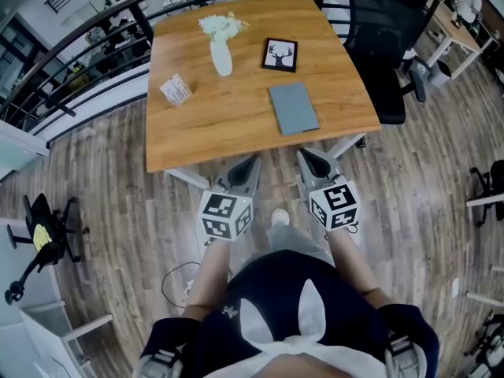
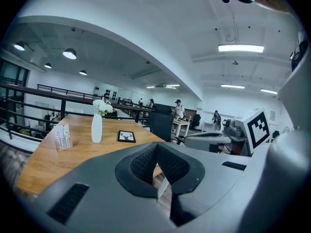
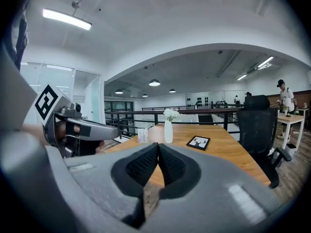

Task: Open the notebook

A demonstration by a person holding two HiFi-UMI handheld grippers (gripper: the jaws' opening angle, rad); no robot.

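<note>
The notebook (image 1: 293, 107) is a closed grey-blue book lying flat near the front right of the wooden table (image 1: 197, 132). Both grippers hang over the floor just short of the table's front edge. In the head view the left gripper (image 1: 250, 162) and the right gripper (image 1: 305, 156) point toward the table, side by side. The left gripper (image 2: 156, 147) has its ribbed pads pressed together with nothing between them. The right gripper (image 3: 158, 147) is likewise shut and empty. The jaws hide the notebook in both gripper views.
On the table stand a white vase with flowers (image 1: 221, 53), a framed deer picture (image 1: 279, 55) and a small card stand (image 1: 176, 90). A black office chair (image 1: 378, 30) sits at the table's right side. A railing (image 1: 87, 34) runs behind; a tripod stand (image 1: 39, 239) is on the floor at left.
</note>
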